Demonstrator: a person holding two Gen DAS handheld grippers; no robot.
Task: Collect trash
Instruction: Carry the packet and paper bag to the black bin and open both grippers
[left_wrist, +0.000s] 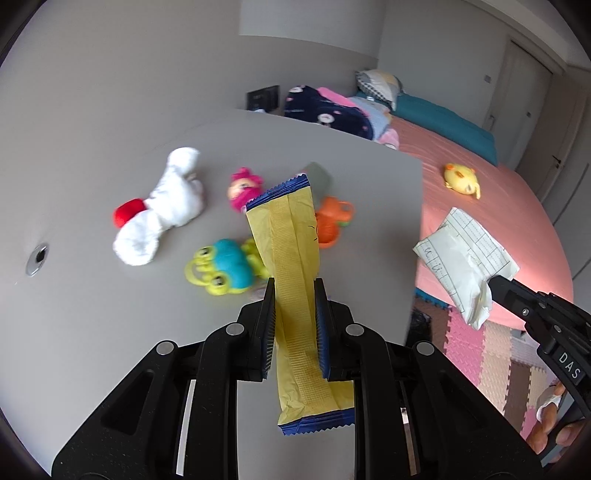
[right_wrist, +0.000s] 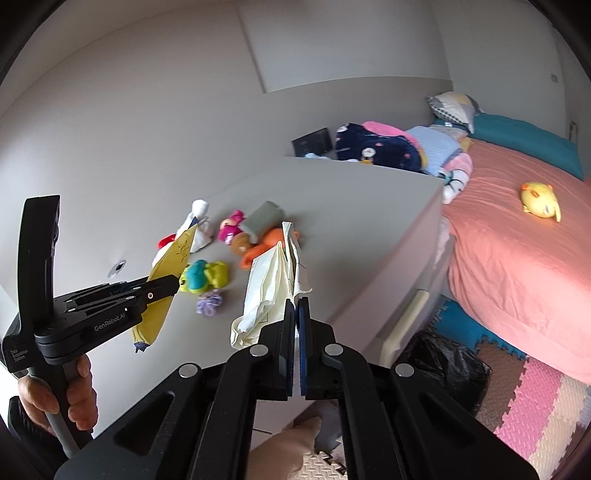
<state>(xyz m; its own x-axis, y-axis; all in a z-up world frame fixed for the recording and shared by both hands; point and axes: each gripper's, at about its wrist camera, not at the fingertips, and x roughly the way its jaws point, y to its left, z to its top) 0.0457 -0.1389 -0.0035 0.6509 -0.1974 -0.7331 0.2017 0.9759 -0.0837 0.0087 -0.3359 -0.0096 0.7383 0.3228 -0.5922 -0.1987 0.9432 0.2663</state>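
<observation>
Left claw (left_wrist: 294, 295) clamped on one yellow wrapper (left_wrist: 295, 266) with blue crimped ends, held upright above the grey table (left_wrist: 92, 166). Right claw (right_wrist: 297, 306) pinches one crumpled white paper (right_wrist: 271, 280) with ruled lines, also lifted off the table; seen from the left wrist it hangs at 3 o'clock over the table's edge. On the table beyond, 11 to 12 o'clock: one white plush (left_wrist: 159, 218) with a red end, one pink doll (left_wrist: 242, 186), one green-and-blue toy (left_wrist: 225, 267), one orange toy (left_wrist: 330, 221), one grey object (right_wrist: 264, 218), one small purple thing (right_wrist: 209, 302). One yellow plush (left_wrist: 461, 179) lies on the pink bed (left_wrist: 517, 229) at 2 o'clock. One black bag (right_wrist: 447, 365) sits on the floor at 4 o'clock, between table and bed.
</observation>
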